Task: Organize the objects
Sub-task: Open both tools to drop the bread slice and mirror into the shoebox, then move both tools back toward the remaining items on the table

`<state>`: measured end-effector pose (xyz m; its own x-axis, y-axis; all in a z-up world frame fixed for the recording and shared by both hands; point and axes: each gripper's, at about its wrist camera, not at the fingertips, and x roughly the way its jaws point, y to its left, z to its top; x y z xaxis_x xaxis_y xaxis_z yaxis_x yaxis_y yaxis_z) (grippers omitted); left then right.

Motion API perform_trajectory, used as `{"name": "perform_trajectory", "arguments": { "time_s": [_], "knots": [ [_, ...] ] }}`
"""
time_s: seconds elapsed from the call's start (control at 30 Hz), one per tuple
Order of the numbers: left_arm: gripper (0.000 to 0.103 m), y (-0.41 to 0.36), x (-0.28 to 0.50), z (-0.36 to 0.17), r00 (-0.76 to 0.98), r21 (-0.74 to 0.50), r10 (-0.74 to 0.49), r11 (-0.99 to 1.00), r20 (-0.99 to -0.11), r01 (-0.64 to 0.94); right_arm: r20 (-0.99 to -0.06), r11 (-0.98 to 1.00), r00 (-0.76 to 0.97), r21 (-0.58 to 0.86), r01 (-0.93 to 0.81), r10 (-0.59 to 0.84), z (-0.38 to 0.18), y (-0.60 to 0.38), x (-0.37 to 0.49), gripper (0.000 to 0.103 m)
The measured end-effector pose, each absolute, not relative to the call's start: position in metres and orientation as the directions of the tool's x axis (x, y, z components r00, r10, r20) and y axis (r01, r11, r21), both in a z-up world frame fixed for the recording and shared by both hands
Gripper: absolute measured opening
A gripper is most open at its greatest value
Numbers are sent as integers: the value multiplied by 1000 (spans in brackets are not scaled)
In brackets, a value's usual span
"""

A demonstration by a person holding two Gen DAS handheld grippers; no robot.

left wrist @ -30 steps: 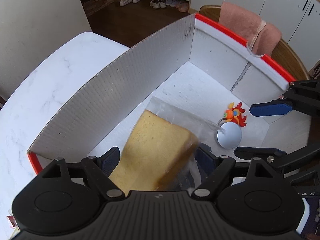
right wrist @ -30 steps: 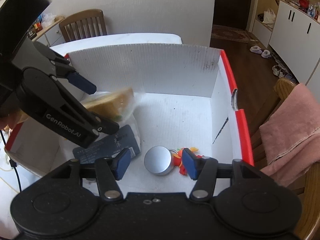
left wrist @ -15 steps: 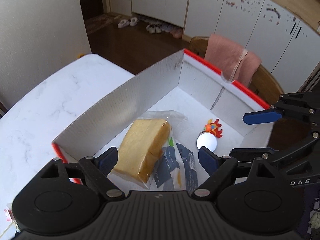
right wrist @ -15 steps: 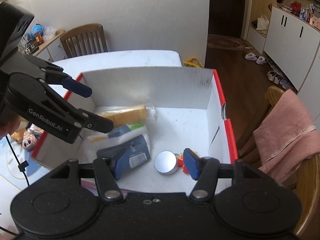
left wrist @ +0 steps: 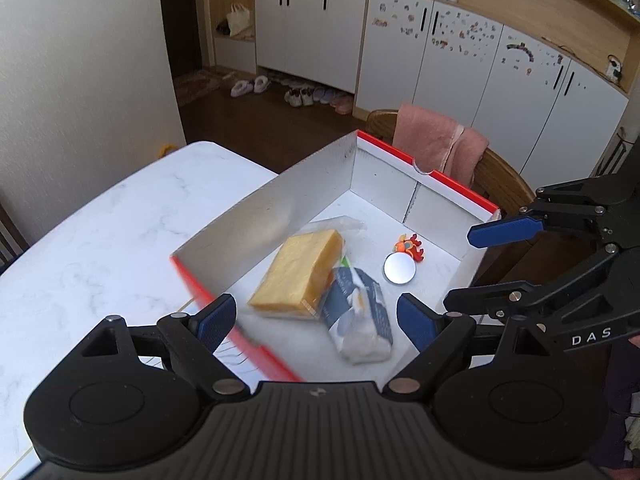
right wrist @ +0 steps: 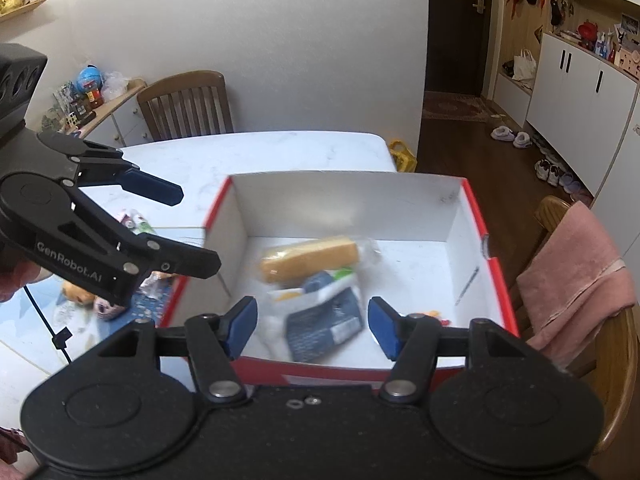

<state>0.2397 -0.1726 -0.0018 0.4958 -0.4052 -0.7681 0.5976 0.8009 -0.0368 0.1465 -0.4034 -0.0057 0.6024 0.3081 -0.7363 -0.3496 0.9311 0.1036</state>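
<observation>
On the white marble table [left wrist: 100, 240] sits a white cardboard box [left wrist: 280, 208] with a red rim, and the task's things lie on its floor. Toward the middle a yellow sponge cake in clear wrap [left wrist: 298, 274] lies flat, and touching its side is a blue and white packet [left wrist: 358, 316], which reaches toward the near wall. Farther along, apart from both, a small round mirror [left wrist: 400, 268] lies face up with an orange and red toy [left wrist: 409, 246] touching its far edge. Above the near end of the box the left gripper [left wrist: 316, 320] hovers with its blue-padded fingers spread wide and nothing between them; seen from the right wrist it hangs over the table just left of the box [right wrist: 172, 232]. Over the near wall the right gripper [right wrist: 312, 328] is likewise wide open and empty. Behind the far wall a pink towel [left wrist: 436, 142] hangs over a wooden chair [left wrist: 500, 184]. Beside the box on the table lie a few small toys [right wrist: 92, 300], too blurred to identify.
</observation>
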Motion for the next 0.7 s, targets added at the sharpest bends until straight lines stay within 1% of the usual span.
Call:
{"name": "perform_trajectory", "arguments": {
  "time_s": [0.2, 0.23, 0.27, 0.3, 0.7],
  "knots": [
    [87, -130, 222, 7, 519, -58, -424, 812, -743, 581, -728, 930, 606, 119, -349, 320, 2, -371, 131, 62],
    [87, -123, 218, 8, 524, -59, -424, 815, -739, 576, -728, 929, 605, 122, -350, 323, 3, -365, 128, 65],
    [87, -115, 214, 9, 528, -61, -425, 817, -735, 573, -726, 928, 605, 125, -350, 326, 4, -359, 126, 70],
    [87, -107, 210, 9, 533, -61, -425, 819, -731, 570, -723, 928, 608, 127, -351, 329, 5, -353, 124, 72],
    [88, -11, 172, 10, 595, -52, -398, 857, -698, 512, -727, 910, 590, 118, -397, 352, 6, -280, 106, 74]
  ]
}}
